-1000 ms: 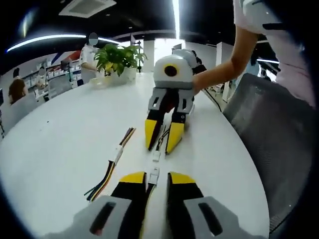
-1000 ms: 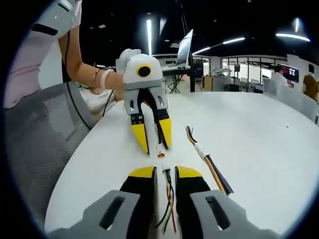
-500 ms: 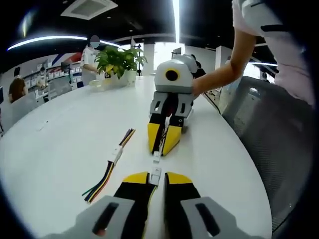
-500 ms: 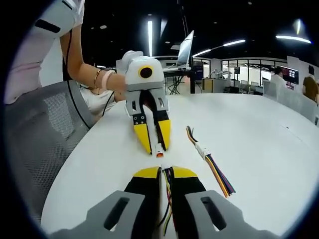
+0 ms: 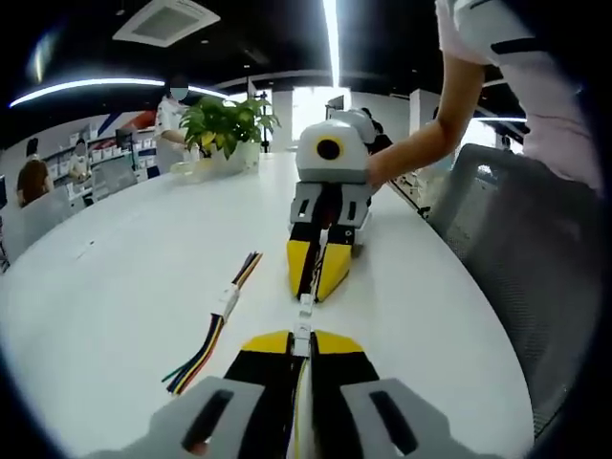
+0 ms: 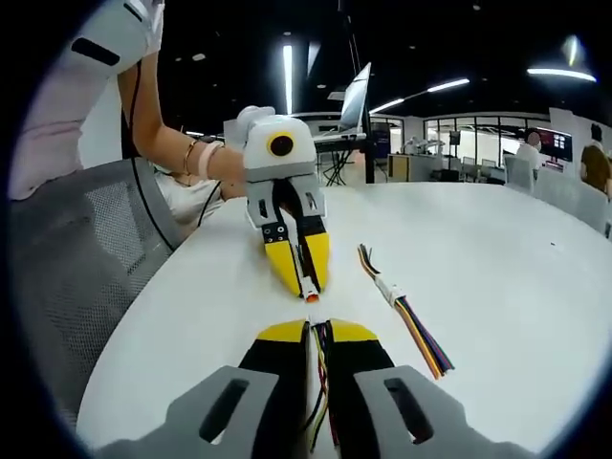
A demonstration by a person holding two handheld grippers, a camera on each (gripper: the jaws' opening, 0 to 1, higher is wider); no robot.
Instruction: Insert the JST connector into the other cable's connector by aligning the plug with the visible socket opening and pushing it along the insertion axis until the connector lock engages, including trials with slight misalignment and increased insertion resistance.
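We pinch plug in left gripper, socket in right gripper; tips meeting, lock unconfirmed.

Connector joint too small to judge, wires hidden between tongs
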